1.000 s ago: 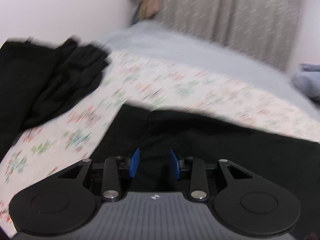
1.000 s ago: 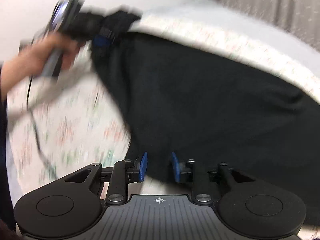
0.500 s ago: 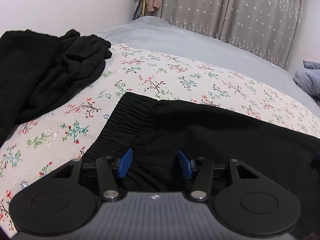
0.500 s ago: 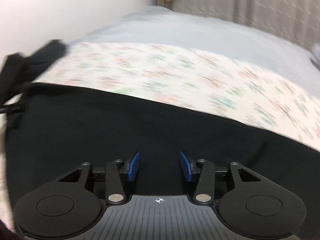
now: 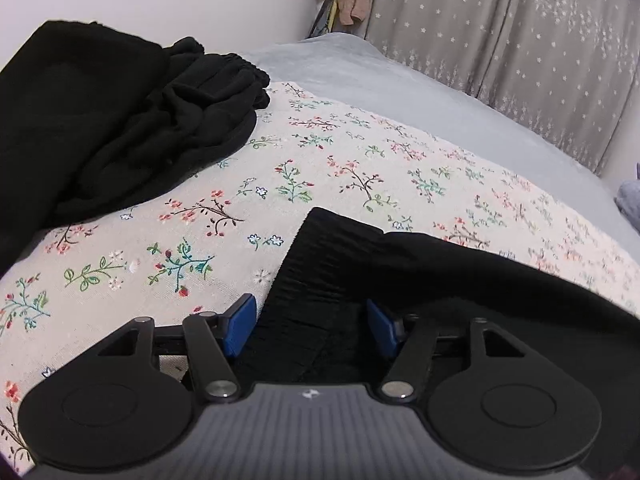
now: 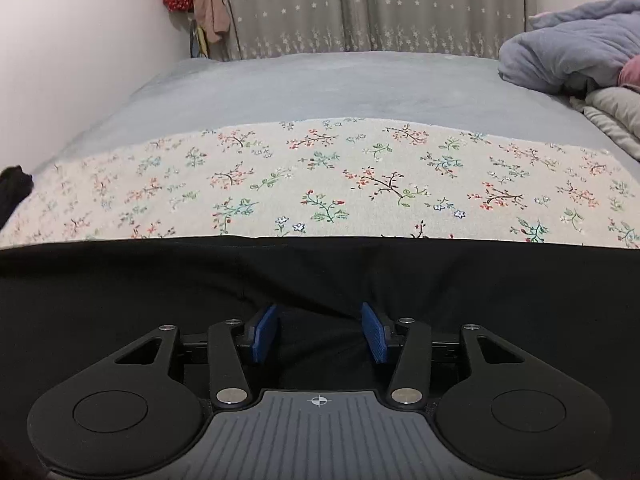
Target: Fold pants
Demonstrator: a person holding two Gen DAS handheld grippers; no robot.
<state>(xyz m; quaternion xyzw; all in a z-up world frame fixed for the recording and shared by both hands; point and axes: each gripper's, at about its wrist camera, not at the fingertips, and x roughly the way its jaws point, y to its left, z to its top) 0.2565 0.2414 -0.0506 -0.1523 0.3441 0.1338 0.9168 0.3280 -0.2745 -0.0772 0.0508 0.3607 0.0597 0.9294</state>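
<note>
Black pants (image 5: 440, 280) lie flat on a floral cloth (image 5: 280, 184) on the bed. Their elastic waistband (image 5: 304, 272) points toward the left wrist camera. My left gripper (image 5: 310, 326) is open, its blue fingers (image 5: 240, 324) standing either side of the waistband edge. In the right wrist view the pants (image 6: 160, 288) span the whole width with a straight far edge. My right gripper (image 6: 320, 334) is open over the black fabric, holding nothing.
A heap of other black garments (image 5: 120, 120) lies at the left by the white wall. A grey blanket (image 6: 568, 48) and pillows are bunched at the far right. A grey sheet (image 6: 340, 84) and starred curtain (image 6: 360, 4) lie beyond.
Both grippers have opened wider and let the pants go. The pants, which were in the air and moving, now lie flat and still. The right view has swung round to face the curtain.
</note>
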